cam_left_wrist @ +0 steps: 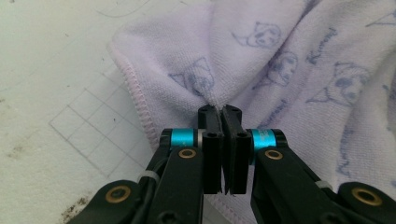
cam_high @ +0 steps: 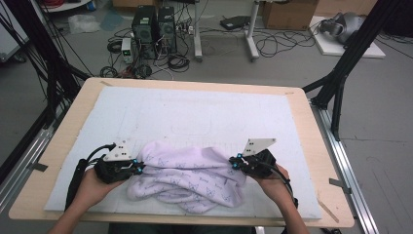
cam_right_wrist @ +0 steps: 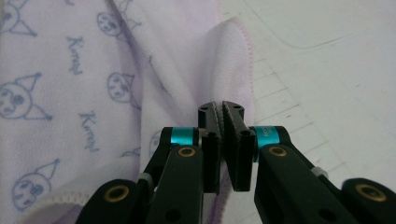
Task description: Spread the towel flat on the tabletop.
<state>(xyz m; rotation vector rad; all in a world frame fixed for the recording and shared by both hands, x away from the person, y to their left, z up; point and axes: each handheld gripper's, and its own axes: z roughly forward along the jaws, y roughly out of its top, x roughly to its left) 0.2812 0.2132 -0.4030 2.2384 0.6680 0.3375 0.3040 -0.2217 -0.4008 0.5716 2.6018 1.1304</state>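
Between the left tongs (cam_high: pixel 139 168) and the right tongs (cam_high: pixel 234 163), a soft, light, floppy lilac printed towel (cam_high: pixel 190 178) is sagging onto the bench (cam_high: pixel 311 146), both tongs clamping shut on its stitched side edges, the surest holds.

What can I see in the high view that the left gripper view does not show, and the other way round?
High view alone: the whole table on its white mat, both hands, the right gripper at the towel's other side, and computers and cables on the floor behind.

Left gripper view alone: the jaws shut on a pinched fold, the stitched hem, the printed cartoon faces and words, and a faint pencilled grid on the mat.

Both: the left gripper gripping the lilac towel.
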